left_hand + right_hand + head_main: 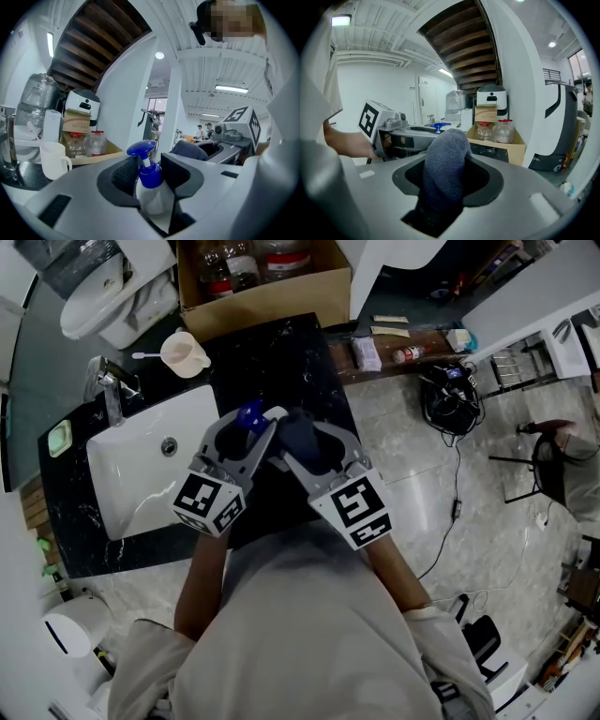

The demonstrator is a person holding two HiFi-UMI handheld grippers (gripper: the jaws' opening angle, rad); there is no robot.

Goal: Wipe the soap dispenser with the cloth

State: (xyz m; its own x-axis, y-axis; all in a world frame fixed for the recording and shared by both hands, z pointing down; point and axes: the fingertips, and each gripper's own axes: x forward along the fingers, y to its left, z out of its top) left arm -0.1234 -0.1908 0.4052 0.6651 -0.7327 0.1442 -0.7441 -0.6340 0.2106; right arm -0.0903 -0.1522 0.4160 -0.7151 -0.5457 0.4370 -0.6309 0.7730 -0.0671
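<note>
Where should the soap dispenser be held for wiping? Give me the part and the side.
Grip the soap dispenser by its white body, below the blue collar, coming in level from the side, as the left gripper does: its jaws clamp the upright body. The thin pump on top would likely slip or press down.

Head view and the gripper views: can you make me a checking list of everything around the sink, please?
Surface: black counter with a white sink and a tap.
Job's things: soap dispenser with a blue pump; grey cloth.
Clutter: white cup; cardboard box of bottles beyond the counter.
Grippers: left gripper shut on the soap dispenser; right gripper shut on the cloth.
Cables: black cable across the floor.
Surroundings: pale tiled floor; white toilet.
</note>
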